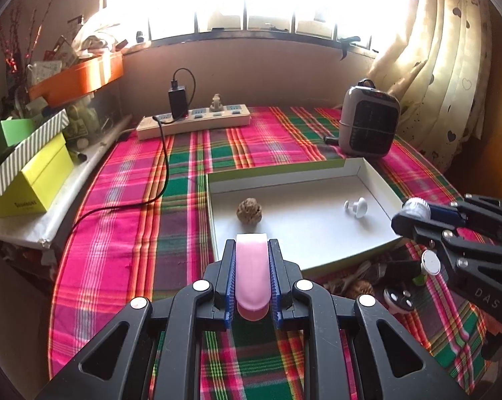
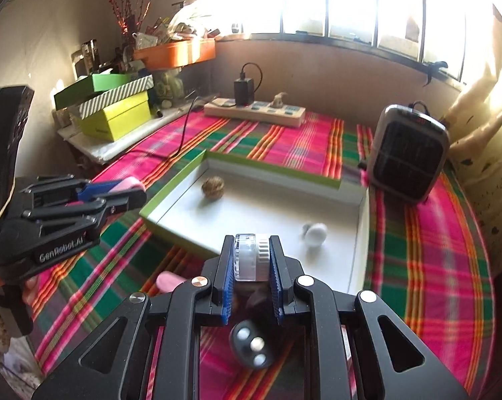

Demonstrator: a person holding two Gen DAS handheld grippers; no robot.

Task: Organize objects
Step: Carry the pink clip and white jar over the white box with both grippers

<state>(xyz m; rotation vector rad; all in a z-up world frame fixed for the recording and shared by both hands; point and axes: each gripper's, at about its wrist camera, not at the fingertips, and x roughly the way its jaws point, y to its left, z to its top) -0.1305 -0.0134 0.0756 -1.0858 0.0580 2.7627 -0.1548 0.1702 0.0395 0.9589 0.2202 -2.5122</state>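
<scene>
A plaid cloth (image 1: 124,233) in pink, green and orange covers the table. On it lies a shallow white tray (image 1: 377,180) with green outer walls, a grey heater (image 1: 367,118) just beyond its far right corner and a power strip (image 1: 197,120) further back by the wall. Inside the tray a brown walnut (image 1: 249,210) rests near the left wall, well apart from a small white knob (image 1: 357,206) on the right. The left gripper (image 1: 252,276) hovers at the tray's near edge, pinching a pink oblong piece (image 1: 251,273). The right gripper (image 2: 251,260) clamps a clear-and-white round object (image 2: 251,256) — a black key fob (image 2: 251,348) lies on the cloth beneath it.
</scene>
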